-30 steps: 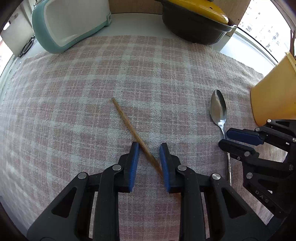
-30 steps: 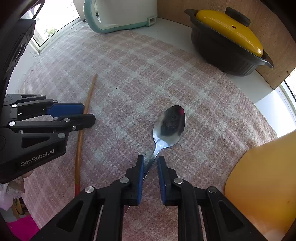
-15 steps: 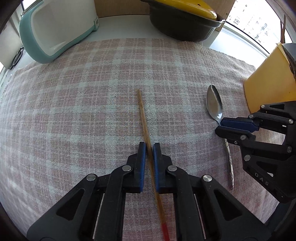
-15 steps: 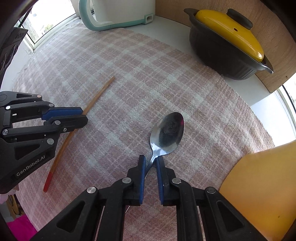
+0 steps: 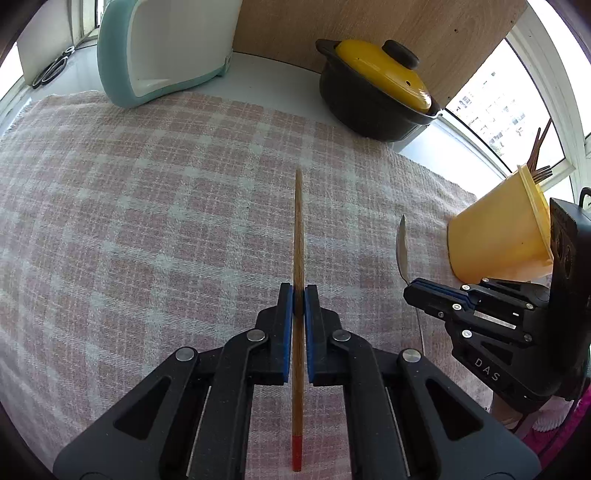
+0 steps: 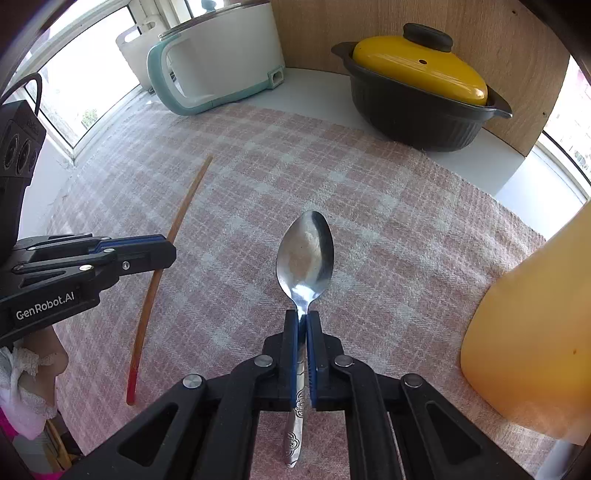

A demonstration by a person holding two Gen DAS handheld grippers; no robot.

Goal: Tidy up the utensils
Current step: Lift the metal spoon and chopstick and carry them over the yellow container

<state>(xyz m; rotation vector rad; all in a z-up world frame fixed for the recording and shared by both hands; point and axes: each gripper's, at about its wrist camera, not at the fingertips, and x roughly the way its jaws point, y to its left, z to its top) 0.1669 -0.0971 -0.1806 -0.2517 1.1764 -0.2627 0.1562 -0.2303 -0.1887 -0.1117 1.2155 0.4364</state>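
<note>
1. A second ago the left gripper (image 5: 298, 291) stood with its jaws apart astride the chopstick (image 5: 298, 236), which lay slantwise across the cloth; now the blue pads clamp it, and it runs straight out ahead between them, its red-tipped end trailing back under the fingers.
2. The right gripper (image 6: 302, 317) has also closed: its jaws, narrow but apart before, now pinch the neck of the spoon (image 6: 306, 254), with the bowl just ahead of the fingertips and the patterned handle behind them.
3. In the left wrist view the spoon's bowl now shows edge-on, tilted rather than lying flat as it did.
4. The yellow utensil holder (image 5: 498, 236) stands just beyond and to the right of the right gripper's fingers, with brown handles poking from its top.
5. Everything sits on a pink-and-white checked cloth (image 5: 147, 206).
6. Far ahead of both grippers, a black pot with a yellow lid (image 6: 421, 92) and a teal-and-white appliance (image 6: 214, 66) stand before a wooden panel (image 6: 480, 33); bright windows flank them.
</note>
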